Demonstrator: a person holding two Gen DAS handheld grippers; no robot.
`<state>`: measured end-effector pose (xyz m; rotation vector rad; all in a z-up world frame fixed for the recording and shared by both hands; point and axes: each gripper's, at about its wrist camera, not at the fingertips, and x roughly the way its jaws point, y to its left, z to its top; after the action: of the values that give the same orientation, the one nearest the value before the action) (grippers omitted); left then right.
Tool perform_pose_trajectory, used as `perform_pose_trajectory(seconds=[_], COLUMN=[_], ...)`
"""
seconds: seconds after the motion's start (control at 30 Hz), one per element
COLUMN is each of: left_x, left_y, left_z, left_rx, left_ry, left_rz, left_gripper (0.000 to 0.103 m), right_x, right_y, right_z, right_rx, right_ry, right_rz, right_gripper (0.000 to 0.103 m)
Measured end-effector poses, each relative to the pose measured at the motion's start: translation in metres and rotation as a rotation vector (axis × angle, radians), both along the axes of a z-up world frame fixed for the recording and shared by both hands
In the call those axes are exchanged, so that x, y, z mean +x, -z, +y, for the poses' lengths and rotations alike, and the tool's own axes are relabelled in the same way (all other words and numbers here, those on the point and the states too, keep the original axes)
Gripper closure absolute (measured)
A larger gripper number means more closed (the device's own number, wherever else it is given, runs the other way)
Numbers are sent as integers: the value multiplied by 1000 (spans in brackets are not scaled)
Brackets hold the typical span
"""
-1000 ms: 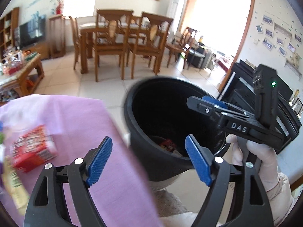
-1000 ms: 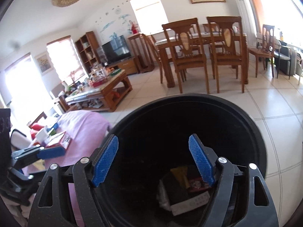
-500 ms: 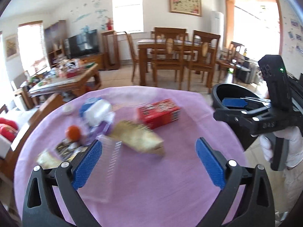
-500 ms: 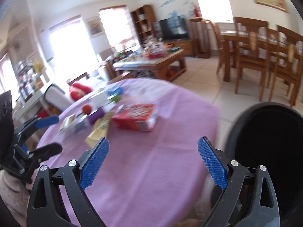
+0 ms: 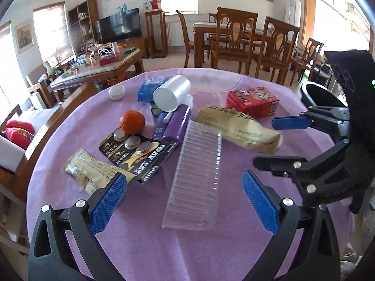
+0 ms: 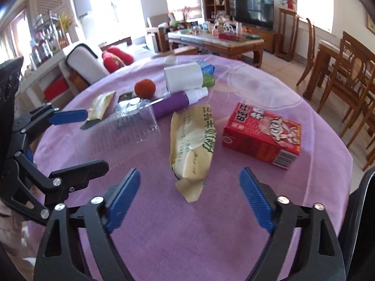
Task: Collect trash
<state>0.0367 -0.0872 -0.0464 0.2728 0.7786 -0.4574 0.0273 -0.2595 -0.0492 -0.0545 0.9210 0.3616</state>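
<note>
My left gripper (image 5: 185, 197) is open and empty above the round purple table (image 5: 145, 245), with a clear ribbed plastic cup (image 5: 195, 182) lying between its fingers. My right gripper (image 6: 191, 197) is open and empty in front of a crumpled yellow wrapper (image 6: 194, 145). That wrapper (image 5: 239, 128), a red carton (image 5: 253, 101) (image 6: 262, 133), a battery card (image 5: 138, 152), a small yellow packet (image 5: 93, 173), an orange (image 5: 132, 121), a purple bottle (image 6: 173, 103) and a white cup (image 5: 172, 92) lie on the table. The black trash bin (image 5: 321, 96) stands at the table's right.
A white cap (image 5: 117, 92) and a blue packet (image 5: 150, 87) lie at the table's far side. A wooden coffee table (image 5: 98, 70), a sofa (image 6: 82, 61) and dining chairs (image 5: 234, 44) stand beyond.
Both grippers have swung left from over the black bin to over the purple table. They stay open and empty throughout.
</note>
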Motion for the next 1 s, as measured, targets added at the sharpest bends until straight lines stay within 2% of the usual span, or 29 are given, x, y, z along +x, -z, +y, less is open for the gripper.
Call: perform_pose_trajectory(seconds=[0.1,0.17,0.2,0.27,0.3,0.47,0.73,1.0], left_x=[7,8,10,13,14,12,-3,-18], left_y=[7,10,11,13,14,14,2,-23], left_z=[-4,-6,-6,-5,-5,-4,-3,-30], left_rx=[28,24,24,14,8,-43,-143,-207], left_ry=[16,28,29,27,26,59,96,171], left_rz=[27,49,54,77,90,131,107,42], left_gripper=[6,11,16,34,44,77,79,79], right_x=[8,14,15,17,17,12,-5,-37], right_y=[6,10,12,13,14,13,-6,-37], right_z=[4,7,7,6,6,7,-9,-56], right_rx=[-18,-22,-23,-14,-13,-5,44,115], right_ry=[17,21,21,20,16,2,21,68], right_rz=[19,36,45,58,57,41,-13,-110], right_gripper=[36,42,46,61,64,67,68,68])
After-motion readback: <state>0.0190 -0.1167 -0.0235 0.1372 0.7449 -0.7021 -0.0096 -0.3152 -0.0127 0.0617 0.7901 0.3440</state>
